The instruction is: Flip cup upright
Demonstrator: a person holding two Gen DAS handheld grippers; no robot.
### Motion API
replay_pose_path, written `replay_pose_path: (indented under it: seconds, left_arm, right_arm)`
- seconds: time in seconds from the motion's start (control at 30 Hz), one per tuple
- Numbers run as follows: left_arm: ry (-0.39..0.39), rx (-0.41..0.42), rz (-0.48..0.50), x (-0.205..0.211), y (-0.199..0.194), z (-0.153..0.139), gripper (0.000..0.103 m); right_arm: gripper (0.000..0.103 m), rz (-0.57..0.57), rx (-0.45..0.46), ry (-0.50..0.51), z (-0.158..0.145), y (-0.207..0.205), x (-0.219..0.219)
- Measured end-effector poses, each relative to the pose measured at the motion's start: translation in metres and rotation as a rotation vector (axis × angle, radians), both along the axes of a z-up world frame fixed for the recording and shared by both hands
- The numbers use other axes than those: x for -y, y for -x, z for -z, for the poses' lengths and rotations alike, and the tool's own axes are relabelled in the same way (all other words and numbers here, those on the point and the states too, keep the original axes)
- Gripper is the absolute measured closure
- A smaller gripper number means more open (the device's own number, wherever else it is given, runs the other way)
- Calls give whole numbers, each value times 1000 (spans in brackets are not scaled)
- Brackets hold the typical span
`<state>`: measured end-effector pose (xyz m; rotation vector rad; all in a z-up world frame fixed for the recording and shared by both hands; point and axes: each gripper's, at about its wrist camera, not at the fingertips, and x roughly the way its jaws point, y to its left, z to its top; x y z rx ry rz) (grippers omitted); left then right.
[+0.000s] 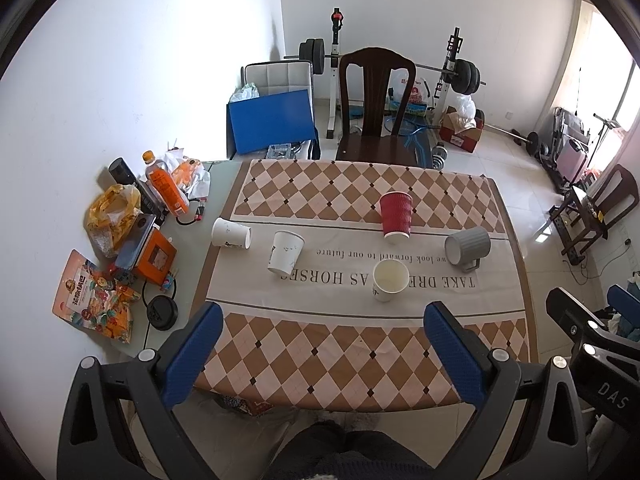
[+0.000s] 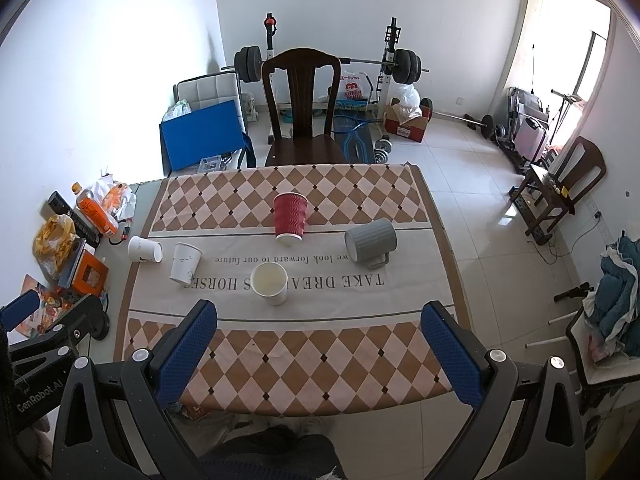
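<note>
Through the left wrist camera, the left claw [image 1: 322, 330] hangs wide and empty above the near edge of the counter [image 1: 516, 240], well apart from every cup. On the checked cloth [image 1: 320, 340] stand five vessels. A red cup [image 1: 396, 214] sits mouth-down toward the far side. A grey mug [image 1: 467, 246] lies on its side at the right, handle toward the near edge. A white cup [image 1: 231, 233] lies on its side at the left edge of the cloth, and a second white cup [image 1: 285, 252] just beside it looks tilted or tipped, though the fisheye makes this hard to tell. A pale cup [image 1: 390, 280] already stands upright, mouth open. Snack bags and an orange bottle [image 1: 164, 184] crowd the bare strip at the left.

From the right wrist camera, the right claw [image 2: 318, 330] is likewise spread wide and holds nothing, above the near checks. The red cup [image 2: 291, 218] appears centre, with its rim on the cloth; the grey mug [image 2: 370, 240] lies to its right.

The paper cups are probably light, thin-walled and easily crushed, so a gentle squeeze across the middle of the wall would suit them. The red one's rippled sleeve should give good grip. The mug is likely heavier, rigid and smoother, and its body or handle would need a firmer hold.
</note>
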<state>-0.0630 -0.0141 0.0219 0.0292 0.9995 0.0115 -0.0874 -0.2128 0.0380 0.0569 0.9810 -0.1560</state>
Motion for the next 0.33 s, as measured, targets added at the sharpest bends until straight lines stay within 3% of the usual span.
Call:
replay_pose_path:
  seconds: [0.33]
  left_arm:
    - [2,-1,6,1,1,0,1]
  right_arm:
    - [0,3,-1,-2,-1,0,0]
